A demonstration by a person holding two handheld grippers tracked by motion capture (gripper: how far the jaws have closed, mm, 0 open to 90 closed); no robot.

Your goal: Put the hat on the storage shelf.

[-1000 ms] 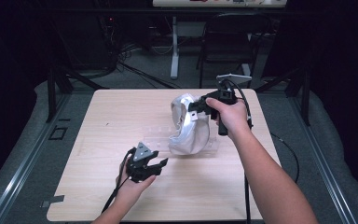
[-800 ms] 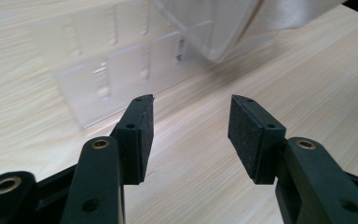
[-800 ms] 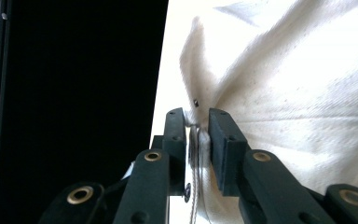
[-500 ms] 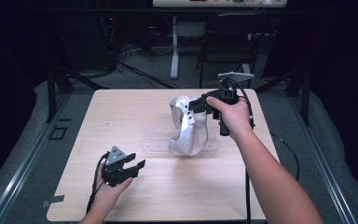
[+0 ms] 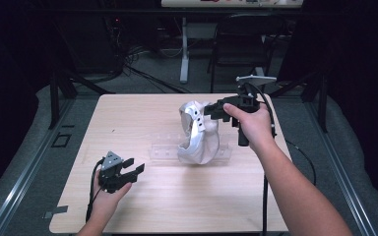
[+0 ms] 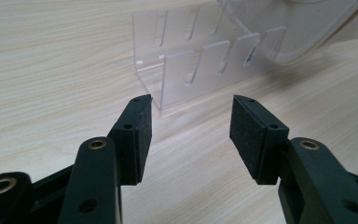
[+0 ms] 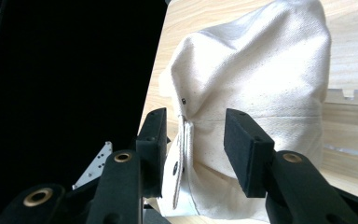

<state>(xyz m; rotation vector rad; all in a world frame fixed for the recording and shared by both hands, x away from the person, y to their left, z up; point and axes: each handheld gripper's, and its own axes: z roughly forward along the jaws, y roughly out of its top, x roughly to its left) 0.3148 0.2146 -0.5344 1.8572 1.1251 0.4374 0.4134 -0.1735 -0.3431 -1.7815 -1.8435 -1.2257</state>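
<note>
Counter (image 5: 157,118) is a light wood-grain top, mostly bare, with dark floor, cables and a chair frame behind its far edge. Biggest item on it is a cream canvas bag (image 5: 198,132), standing slumped right of centre; in the right gripper view the bag (image 7: 256,93) has a seam strip with small dark holes running down its near side. The bag sits on or against the right end of a clear acrylic rack (image 5: 170,151), a low slotted holder lying along the counter's middle; exact contact can't be told. In the left gripper view the rack (image 6: 200,65) shows two rows of slots, with the bag's pale edge overlapping its far end. Right gripper (image 5: 211,109) is held by the person's right hand (image 5: 251,125) at the bag's upper right side, jaws pointing left into the fabric. In the right gripper view the right gripper (image 7: 193,140) has its jaws partly apart, straddling the seam strip, with a gap visible on each side, so not clamped on it. Left gripper (image 5: 130,169) is in the person's left hand (image 5: 106,194) near the counter's front left, well apart from the bag. In the left gripper view the left gripper (image 6: 191,135) has its jaws wide apart and nothing between them, aimed at the near end of the rack, low over the counter surface.
</note>
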